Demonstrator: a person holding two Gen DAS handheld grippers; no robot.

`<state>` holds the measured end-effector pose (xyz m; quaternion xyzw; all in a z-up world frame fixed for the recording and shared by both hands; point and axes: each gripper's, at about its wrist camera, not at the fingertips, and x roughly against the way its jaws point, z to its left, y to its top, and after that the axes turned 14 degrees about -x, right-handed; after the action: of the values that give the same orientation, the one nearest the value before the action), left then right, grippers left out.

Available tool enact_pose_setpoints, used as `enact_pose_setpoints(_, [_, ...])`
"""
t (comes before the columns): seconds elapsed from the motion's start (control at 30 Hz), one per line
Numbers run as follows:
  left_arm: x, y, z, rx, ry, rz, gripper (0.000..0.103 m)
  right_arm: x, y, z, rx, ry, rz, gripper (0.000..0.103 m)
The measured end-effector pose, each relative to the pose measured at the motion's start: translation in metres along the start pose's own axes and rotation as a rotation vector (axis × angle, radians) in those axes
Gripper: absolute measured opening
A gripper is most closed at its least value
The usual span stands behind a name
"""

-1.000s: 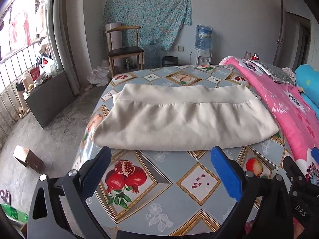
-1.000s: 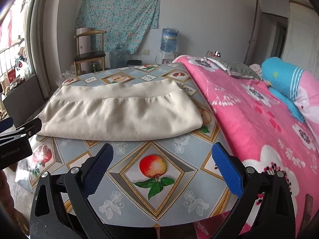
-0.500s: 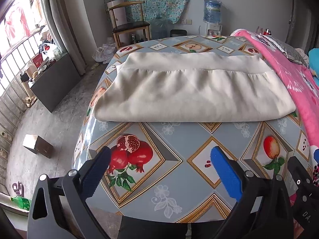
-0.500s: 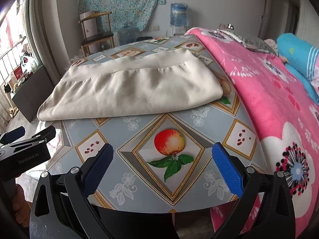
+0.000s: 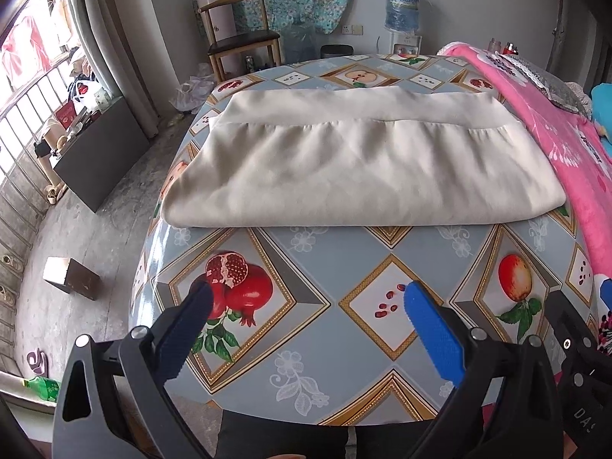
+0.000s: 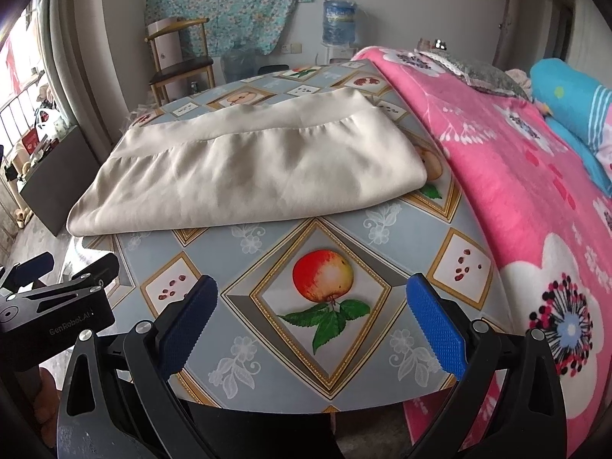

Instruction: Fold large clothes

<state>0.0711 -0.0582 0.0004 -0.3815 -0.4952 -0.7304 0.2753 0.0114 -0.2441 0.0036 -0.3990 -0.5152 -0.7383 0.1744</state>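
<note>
A cream garment (image 5: 355,168) lies folded into a wide flat rectangle across the middle of the table (image 5: 329,325), its waistband along the far edge; the right wrist view shows the same cream garment (image 6: 252,168). My left gripper (image 5: 306,325) hangs open above the table's near edge, well short of the cloth, with nothing between its blue pads. My right gripper (image 6: 311,321) is also open and empty, over the apple picture on the table (image 6: 267,252). The body of the left gripper (image 6: 53,298) shows at the left of the right wrist view.
A pink flowered blanket (image 6: 528,199) covers the bed beside the table's right edge, with a blue pillow (image 6: 573,99) beyond. A wooden chair (image 5: 237,34) and a water dispenser (image 5: 401,7) stand by the far wall. A small box (image 5: 70,277) and a green bottle (image 5: 42,386) lie on the floor at left.
Both grippers have risen and tilted downward, so the table top and folded garment are seen from higher up. Both stay open; the garment has not moved.
</note>
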Motion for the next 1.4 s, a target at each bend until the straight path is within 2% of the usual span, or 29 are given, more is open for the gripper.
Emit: enact_pose_setpoints(1.4, [-0.0010,0.0011,-0.0015,0.038,-0.046,0.017,0.098,-0.0050,0.0058,-0.0025,0.020,-0.015,0.000,0.096])
